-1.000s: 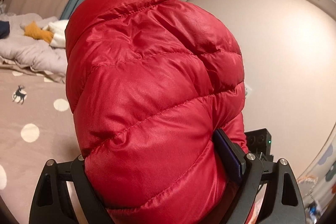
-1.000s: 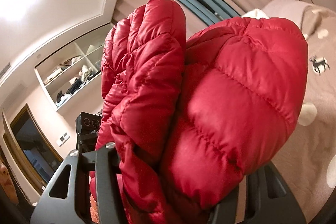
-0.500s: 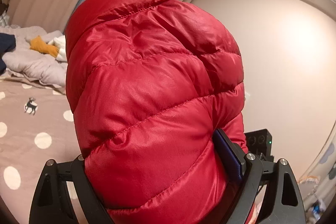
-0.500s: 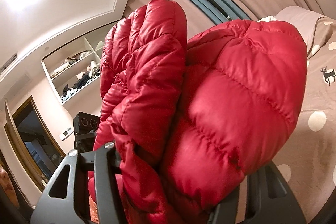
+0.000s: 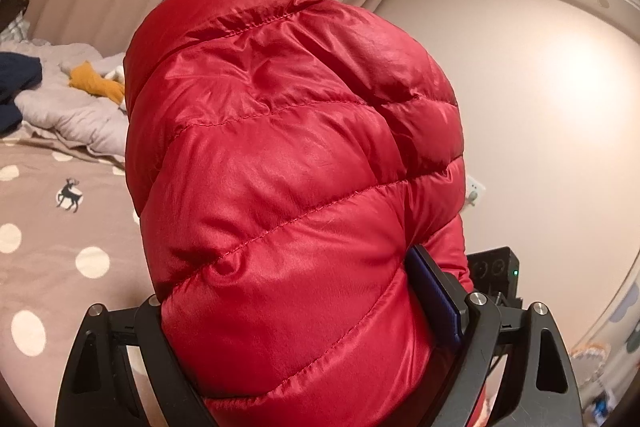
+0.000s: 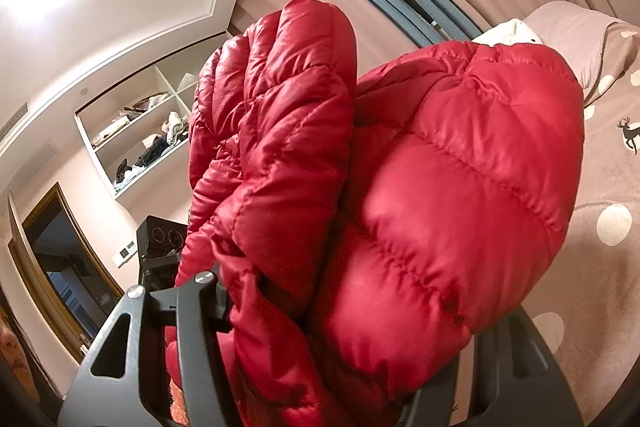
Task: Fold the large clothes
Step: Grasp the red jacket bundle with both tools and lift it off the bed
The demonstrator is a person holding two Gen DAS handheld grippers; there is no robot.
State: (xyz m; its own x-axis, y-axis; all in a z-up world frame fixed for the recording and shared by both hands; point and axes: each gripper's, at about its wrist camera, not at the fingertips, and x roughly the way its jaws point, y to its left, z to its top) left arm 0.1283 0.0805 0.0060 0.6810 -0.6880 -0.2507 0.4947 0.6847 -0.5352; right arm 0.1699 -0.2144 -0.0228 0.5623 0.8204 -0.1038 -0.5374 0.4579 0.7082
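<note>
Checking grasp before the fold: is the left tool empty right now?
No, the left tool is clamped on a thick bunch of the red puffer jacket, which bulges up between its fingers.

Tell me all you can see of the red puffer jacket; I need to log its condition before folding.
The red puffer jacket is shiny, quilted in stitched horizontal baffles, puffy and looks down-filled. It is held up off the spotted bed, bunched between the fingers of both grippers: the left gripper clamps one thick bulge, and the right gripper pinches two doubled-over lobes. No tear or stain shows; zip and sleeves are hidden.
</note>
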